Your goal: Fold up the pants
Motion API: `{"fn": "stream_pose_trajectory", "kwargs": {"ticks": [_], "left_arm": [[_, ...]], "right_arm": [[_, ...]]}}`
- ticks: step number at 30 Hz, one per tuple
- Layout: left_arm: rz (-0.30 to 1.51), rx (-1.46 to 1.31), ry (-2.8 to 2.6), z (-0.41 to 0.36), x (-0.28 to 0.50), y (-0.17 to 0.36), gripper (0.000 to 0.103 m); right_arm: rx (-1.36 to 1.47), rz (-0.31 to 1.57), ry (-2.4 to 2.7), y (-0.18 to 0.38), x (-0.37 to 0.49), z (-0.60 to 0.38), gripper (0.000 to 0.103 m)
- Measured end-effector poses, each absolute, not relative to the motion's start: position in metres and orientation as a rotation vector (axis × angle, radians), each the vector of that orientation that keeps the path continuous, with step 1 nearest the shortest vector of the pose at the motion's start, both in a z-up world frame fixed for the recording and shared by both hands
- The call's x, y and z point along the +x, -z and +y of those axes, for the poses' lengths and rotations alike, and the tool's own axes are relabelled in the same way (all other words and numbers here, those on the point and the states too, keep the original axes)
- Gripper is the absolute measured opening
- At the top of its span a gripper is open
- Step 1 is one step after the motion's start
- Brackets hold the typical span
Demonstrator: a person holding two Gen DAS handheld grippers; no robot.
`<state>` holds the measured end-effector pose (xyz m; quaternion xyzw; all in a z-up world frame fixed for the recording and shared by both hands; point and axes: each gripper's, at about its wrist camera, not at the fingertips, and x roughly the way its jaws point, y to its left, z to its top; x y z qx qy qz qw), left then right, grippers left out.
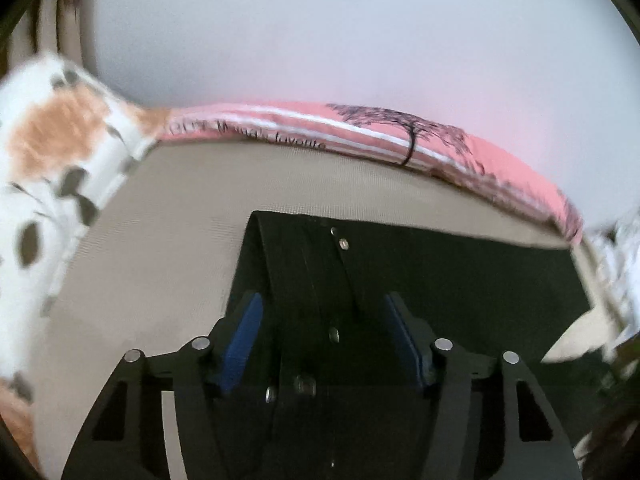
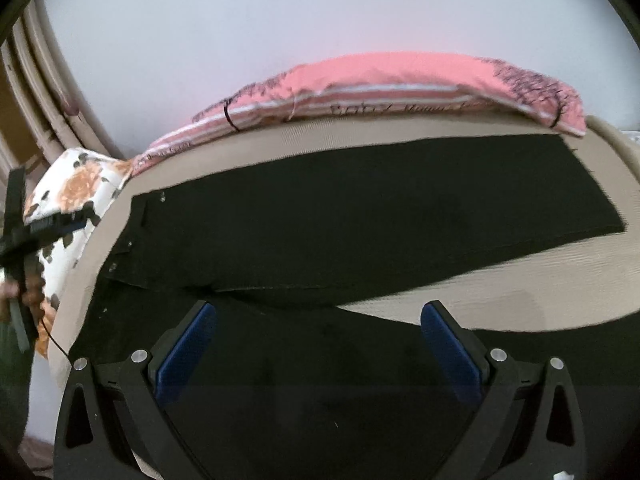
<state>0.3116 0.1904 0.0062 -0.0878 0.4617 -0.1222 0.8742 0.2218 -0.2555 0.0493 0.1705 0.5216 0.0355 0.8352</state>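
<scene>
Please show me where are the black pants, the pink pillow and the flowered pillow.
black pants [image 2: 360, 208]: right wrist view, middle of far leg.
pink pillow [image 2: 400, 70]: right wrist view, plain pink top.
flowered pillow [image 1: 60, 128]: left wrist view, orange flower.

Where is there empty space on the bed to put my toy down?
One bare beige patch lies between the two legs of the black pants, widening toward their ends. Another bare strip of mattress sits between the waistband and the flowered pillow. The far edge is crowded by the pink pillow.
</scene>
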Motion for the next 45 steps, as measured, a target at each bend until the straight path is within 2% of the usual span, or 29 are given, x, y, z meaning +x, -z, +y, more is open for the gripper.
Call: {"fn": "stream_pose_trajectory", "kwargs": {"ticks": [2, 4, 7, 16, 30, 35, 36, 37, 38, 40, 45], "left_arm": [[1.018, -0.3, 0.275, 0.208, 0.343, 0.009, 0.053], [1.067, -0.428, 0.301, 0.224, 0.367, 0.026, 0.04], [1.127, -0.567, 0.304, 0.243, 0.391, 0.051, 0.034], [1.201, -0.653, 0.428, 0.242, 0.419, 0.082, 0.033], [1.252, -0.558, 0.585, 0.191, 0.463, 0.091, 0.033], [1.223, -0.646, 0.57, 0.186, 0.469, 0.099, 0.033], [1.203, -0.659, 0.568, 0.186, 0.467, 0.098, 0.03], [1.176, -0.644, 0.555, 0.186, 0.463, 0.094, 0.018], [1.155, -0.629, 0.541, 0.186, 0.46, 0.09, 0.013], [1.098, -0.639, 0.534, 0.191, 0.45, 0.081, 0.009], [0.928, -0.598, 0.575, 0.183, 0.415, 0.038, 0.009]], "right_arm": [[0.352, 1.134, -0.099, -0.037, 0.234, -0.25, 0.102], [0.346, 1.158, -0.093, -0.027, 0.247, -0.245, 0.102], [0.35, 1.174, -0.082, -0.015, 0.261, -0.241, 0.102], [0.299, 1.222, -0.11, 0.01, 0.285, -0.217, 0.102], [0.258, 1.204, -0.159, 0.011, 0.298, -0.201, 0.102], [0.254, 1.208, -0.177, 0.014, 0.301, -0.204, 0.102], [0.257, 1.211, -0.19, 0.014, 0.303, -0.206, 0.102], [0.257, 1.211, -0.203, 0.014, 0.303, -0.208, 0.102], [0.251, 1.211, -0.217, 0.013, 0.305, -0.209, 0.102], [0.238, 1.206, -0.262, 0.011, 0.312, -0.214, 0.102], [0.199, 1.185, -0.441, -0.004, 0.358, -0.221, 0.102]]}}
